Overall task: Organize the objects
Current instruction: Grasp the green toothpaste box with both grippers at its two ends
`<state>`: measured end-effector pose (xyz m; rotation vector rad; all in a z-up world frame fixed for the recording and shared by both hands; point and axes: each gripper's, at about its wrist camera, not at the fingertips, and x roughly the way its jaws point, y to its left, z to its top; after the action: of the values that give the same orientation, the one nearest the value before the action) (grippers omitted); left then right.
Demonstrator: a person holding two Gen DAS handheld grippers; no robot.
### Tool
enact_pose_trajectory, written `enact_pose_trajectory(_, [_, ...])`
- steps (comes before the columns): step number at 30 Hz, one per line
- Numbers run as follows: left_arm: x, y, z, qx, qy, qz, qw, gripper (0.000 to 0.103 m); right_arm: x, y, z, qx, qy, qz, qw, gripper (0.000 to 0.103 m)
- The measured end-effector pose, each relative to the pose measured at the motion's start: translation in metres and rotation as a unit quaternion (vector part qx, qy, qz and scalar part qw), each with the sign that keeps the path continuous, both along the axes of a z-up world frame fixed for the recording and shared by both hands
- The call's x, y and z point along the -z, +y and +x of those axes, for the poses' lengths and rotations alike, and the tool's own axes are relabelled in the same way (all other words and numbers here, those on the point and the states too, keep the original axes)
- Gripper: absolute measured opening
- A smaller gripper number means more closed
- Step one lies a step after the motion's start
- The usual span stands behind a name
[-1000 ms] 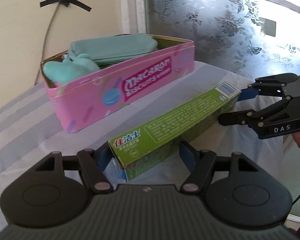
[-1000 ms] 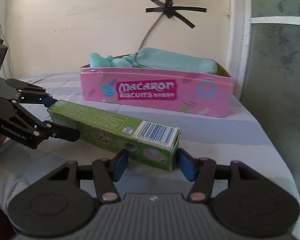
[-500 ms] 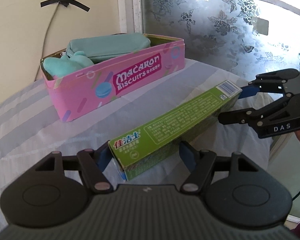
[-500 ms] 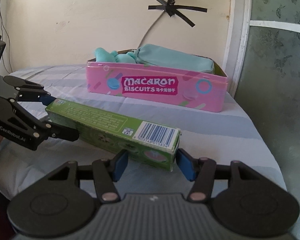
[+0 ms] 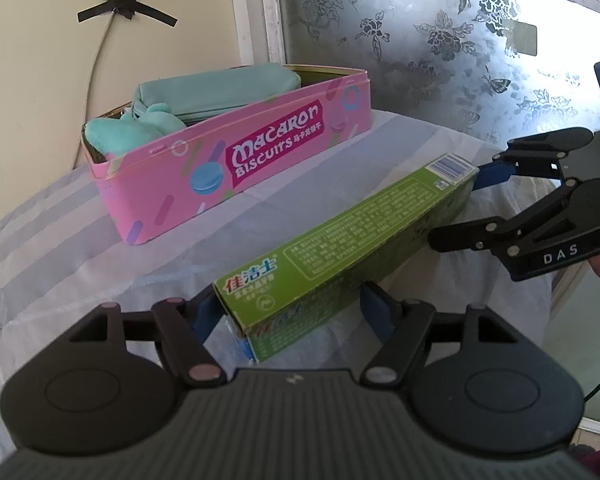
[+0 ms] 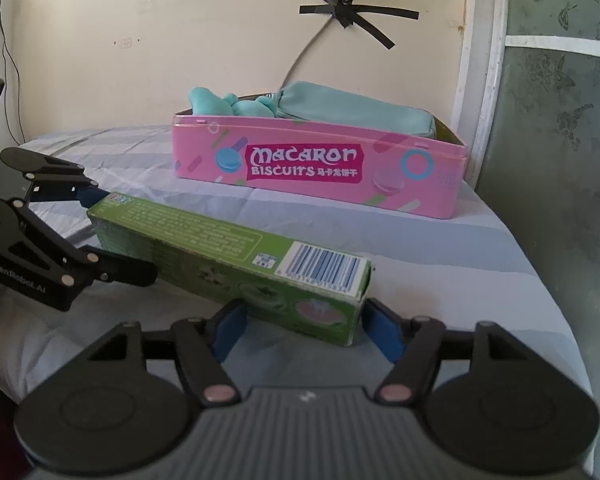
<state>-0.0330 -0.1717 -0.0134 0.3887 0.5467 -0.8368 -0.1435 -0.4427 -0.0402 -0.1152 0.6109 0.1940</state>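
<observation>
We held the green toothpaste box [image 5: 352,240] by both ends, in front of the pink biscuit tin [image 5: 228,164]: our left gripper [image 5: 288,312] clamped the logo end, our right gripper [image 6: 300,320] the barcode end, each narrowed to the box's width.

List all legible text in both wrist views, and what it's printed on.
"MaCaRon BISCUITS": pink tin, followed by small Chinese characters too small to read.
"佳洁士": near end of the green toothpaste box; its fine print and barcode digits are unreadable.
"DAS": right claw, on its body.
"GenRobot.AI": left claw, on its body, slightly blurred.
</observation>
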Motion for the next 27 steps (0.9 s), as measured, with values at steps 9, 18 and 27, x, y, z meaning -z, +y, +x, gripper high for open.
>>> enact_pose_trajectory(9, [0.001,-0.001,0.0,-0.004,-0.002,-0.003,1.0,0.077,0.004,-0.002,0.0,0.0,-0.006,0.006,1.0,0.068])
enact_pose_trajectory(18, [-0.001,0.001,0.0,-0.014,0.0,-0.01,0.9999,0.073,0.004,-0.001,-0.002,0.008,-0.015,0.004,1.0,0.063])
enact_pose_trajectory(27, [-0.008,0.009,-0.004,-0.029,-0.001,-0.019,0.9994,0.072,-0.004,0.006,-0.006,0.005,-0.032,-0.005,0.999,0.06])
